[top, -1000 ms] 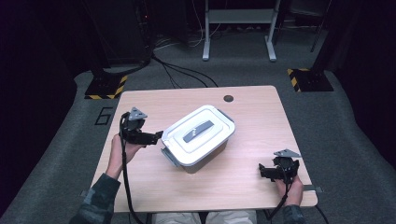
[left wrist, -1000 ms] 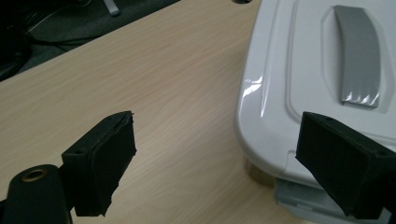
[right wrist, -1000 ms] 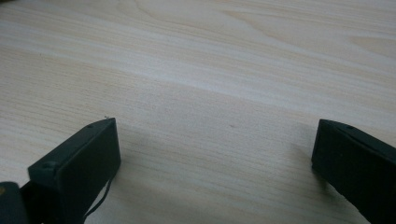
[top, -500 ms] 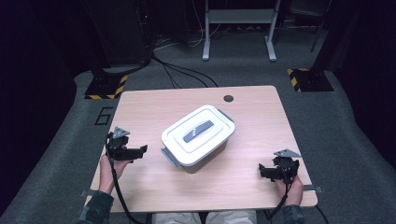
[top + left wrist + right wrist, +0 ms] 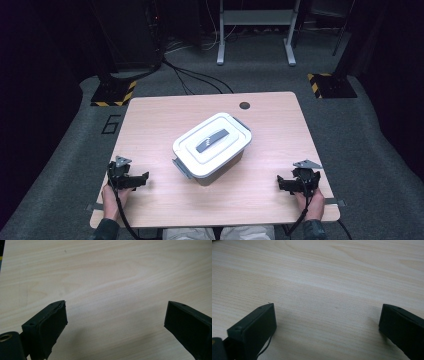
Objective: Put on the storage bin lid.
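A white lidded box [image 5: 212,145] with a grey handle on its lid and grey side latches stands at the middle of the wooden table [image 5: 270,125], turned at an angle. My left gripper [image 5: 142,179] rests near the front left corner, open, its jaws pointing right toward the box. In the left gripper view its black jaws [image 5: 116,322] stand wide apart over bare wood. My right gripper [image 5: 282,183] sits near the front right corner, open, pointing left. Its jaws [image 5: 327,327] are spread over bare wood too.
A round cable hole [image 5: 244,105] lies at the table's far edge. Beyond the table, dark floor carries cables [image 5: 192,75], two yellow-black striped stand bases [image 5: 113,93] and a white frame [image 5: 255,30]. Bare wood surrounds the box on all sides.
My left gripper has drawn back from the box's left side toward the front left corner. The right gripper and the box stayed still.
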`<state>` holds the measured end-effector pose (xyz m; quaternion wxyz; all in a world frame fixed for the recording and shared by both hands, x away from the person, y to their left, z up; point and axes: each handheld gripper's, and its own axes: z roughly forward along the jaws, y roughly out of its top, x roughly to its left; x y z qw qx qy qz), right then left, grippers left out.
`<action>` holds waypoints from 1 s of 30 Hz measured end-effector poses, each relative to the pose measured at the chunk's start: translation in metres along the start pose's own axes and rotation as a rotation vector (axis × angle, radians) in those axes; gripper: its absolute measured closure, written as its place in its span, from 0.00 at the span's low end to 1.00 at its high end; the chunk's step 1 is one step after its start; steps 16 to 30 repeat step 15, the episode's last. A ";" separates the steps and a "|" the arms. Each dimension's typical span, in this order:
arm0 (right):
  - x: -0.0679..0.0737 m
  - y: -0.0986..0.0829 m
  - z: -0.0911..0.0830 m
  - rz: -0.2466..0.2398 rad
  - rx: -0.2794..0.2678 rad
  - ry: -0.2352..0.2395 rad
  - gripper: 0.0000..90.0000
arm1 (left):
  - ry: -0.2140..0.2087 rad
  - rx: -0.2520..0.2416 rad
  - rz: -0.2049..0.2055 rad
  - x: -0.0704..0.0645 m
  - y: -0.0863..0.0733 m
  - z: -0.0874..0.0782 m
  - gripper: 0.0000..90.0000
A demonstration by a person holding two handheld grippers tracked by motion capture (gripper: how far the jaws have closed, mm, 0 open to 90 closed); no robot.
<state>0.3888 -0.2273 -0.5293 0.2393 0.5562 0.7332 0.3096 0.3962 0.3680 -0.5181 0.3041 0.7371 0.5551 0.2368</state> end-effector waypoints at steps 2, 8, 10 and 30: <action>0.000 0.000 0.000 0.001 0.000 0.000 0.00 | 0.008 0.010 -0.003 0.000 -0.007 0.005 0.04; 0.000 0.000 0.000 0.000 0.000 0.000 0.00 | 0.002 -0.018 -0.031 0.003 -0.013 0.006 0.01; 0.000 0.000 0.000 0.002 -0.001 0.000 0.00 | 0.003 -0.019 -0.030 0.003 -0.013 0.006 0.01; 0.000 0.000 0.000 0.002 0.000 0.000 0.00 | 0.005 -0.009 -0.030 0.003 -0.012 0.007 0.00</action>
